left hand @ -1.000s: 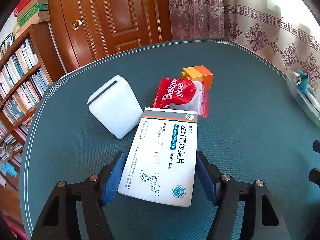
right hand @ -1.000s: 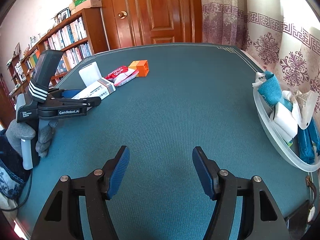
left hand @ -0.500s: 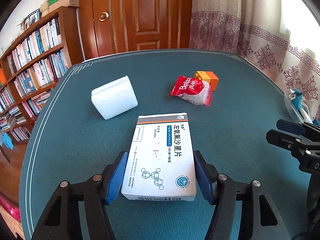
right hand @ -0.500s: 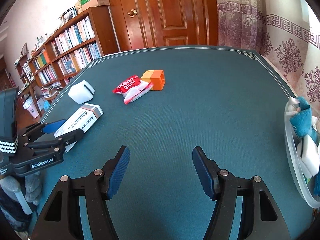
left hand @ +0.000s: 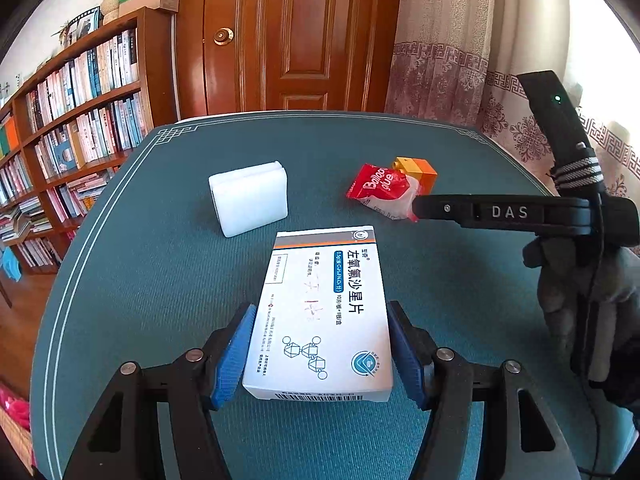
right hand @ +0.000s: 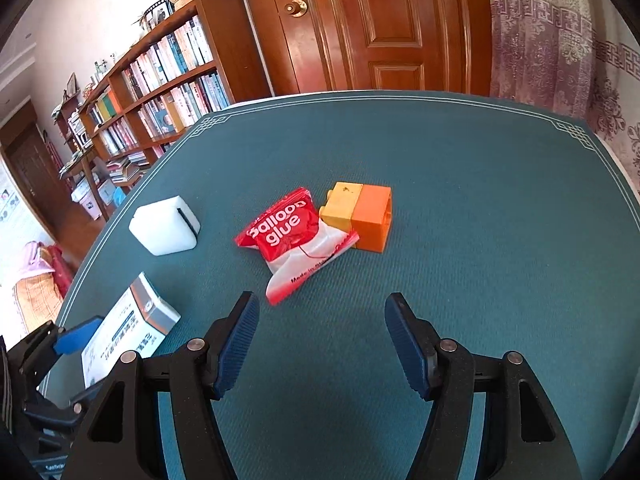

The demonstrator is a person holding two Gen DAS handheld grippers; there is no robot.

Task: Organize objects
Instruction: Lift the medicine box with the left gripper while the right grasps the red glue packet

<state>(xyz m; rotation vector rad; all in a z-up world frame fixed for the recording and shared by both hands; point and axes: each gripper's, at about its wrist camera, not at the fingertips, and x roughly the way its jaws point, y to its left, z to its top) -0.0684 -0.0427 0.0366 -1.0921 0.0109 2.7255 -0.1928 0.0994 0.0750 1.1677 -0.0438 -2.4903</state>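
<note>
A white medicine box (left hand: 320, 312) with blue print sits between the blue pads of my left gripper (left hand: 320, 307), which is shut on its long sides. Beyond it on the teal table (left hand: 160, 280) stand a white foam block (left hand: 250, 196), a red "Balloon glue" packet (left hand: 380, 188) and an orange-and-yellow toy brick (left hand: 418, 170). My right gripper (right hand: 321, 300) points down at the packet (right hand: 292, 232); its jaws are opening with nothing between them, and the packet's near corner lies just ahead of the left fingertip. The brick (right hand: 360, 216) touches the packet's far side.
A gloved hand (left hand: 580, 292) holds the right gripper at the right of the left wrist view. A bookshelf (right hand: 160, 80) stands off the table's left edge, with a wooden door (right hand: 380, 28) and a curtain (right hand: 560, 48) behind. The table's right half is bare cloth.
My left gripper closed on the medicine box and drew it back, away from the foam block and packet. My right gripper swung left across the table, up to the packet; the basket left its view.
</note>
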